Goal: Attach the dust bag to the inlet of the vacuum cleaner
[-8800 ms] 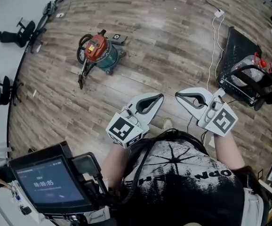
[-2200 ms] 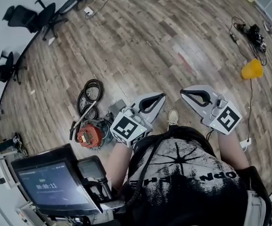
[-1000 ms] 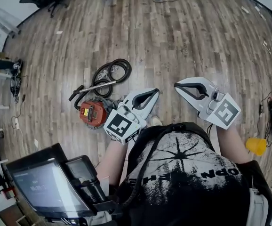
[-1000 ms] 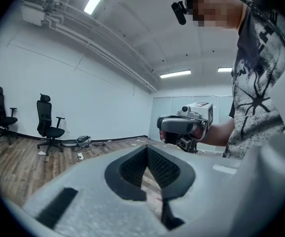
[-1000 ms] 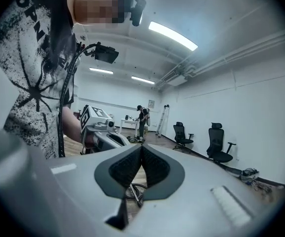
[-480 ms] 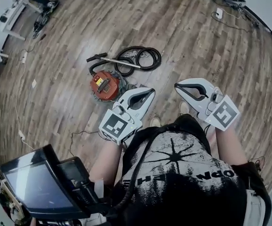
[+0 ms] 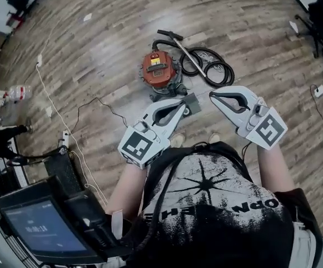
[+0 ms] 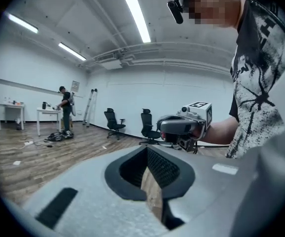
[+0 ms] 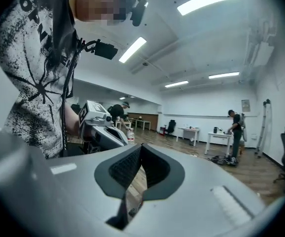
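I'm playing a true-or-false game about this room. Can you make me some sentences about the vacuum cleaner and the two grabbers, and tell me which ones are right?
1. The round red-topped vacuum cleaner stands on the wooden plank floor. True.
2. The left gripper is holding the black coiled hose. False: its jaws are shut on nothing, and the hose lies on the floor.
3. The hose lies right beside the vacuum cleaner. True.
4. The right gripper has its jaws wide open. False: they are shut, with nothing between them.
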Demonstrator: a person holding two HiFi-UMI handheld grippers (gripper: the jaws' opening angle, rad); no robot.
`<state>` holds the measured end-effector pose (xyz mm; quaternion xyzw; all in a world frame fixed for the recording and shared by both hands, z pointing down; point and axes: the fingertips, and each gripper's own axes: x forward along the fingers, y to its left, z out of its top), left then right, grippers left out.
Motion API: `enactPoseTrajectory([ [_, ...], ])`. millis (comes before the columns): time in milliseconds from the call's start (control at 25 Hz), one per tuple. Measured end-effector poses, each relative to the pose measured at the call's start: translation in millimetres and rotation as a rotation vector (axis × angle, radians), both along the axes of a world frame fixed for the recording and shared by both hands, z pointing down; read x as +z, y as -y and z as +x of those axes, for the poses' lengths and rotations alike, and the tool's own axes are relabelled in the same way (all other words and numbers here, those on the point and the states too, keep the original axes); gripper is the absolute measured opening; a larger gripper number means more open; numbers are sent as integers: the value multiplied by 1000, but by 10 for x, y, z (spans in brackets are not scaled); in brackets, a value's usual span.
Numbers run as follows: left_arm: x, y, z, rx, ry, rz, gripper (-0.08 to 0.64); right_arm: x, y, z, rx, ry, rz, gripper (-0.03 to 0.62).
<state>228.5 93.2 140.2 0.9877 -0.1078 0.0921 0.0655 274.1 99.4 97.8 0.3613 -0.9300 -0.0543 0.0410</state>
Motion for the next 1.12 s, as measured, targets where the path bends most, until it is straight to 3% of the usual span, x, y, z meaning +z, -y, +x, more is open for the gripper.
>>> enactPoseTrajectory([
  [200,-180,82,-185,-232,-22,42,0,13,119,-196,-221,26,-15,3],
  [360,-43,6,-521,-396,40,-11,0,59,146,-487,-376,63,-38,3],
  [520,108,-235,-600,-476,58,-59,0,138,-35,-591,-454,78,-63,3],
  [640,115,-382,-550,-494,60,-57,0,217,-179,-605,-497,72,-79,3],
  [800,97,-383,-566,-468,44,-47,0,160,-213,-671,-484,53,-61,3],
  [1120,81,-140,-858,-303,3,-12,0,140,-118,-867,-287,-8,-59,3],
])
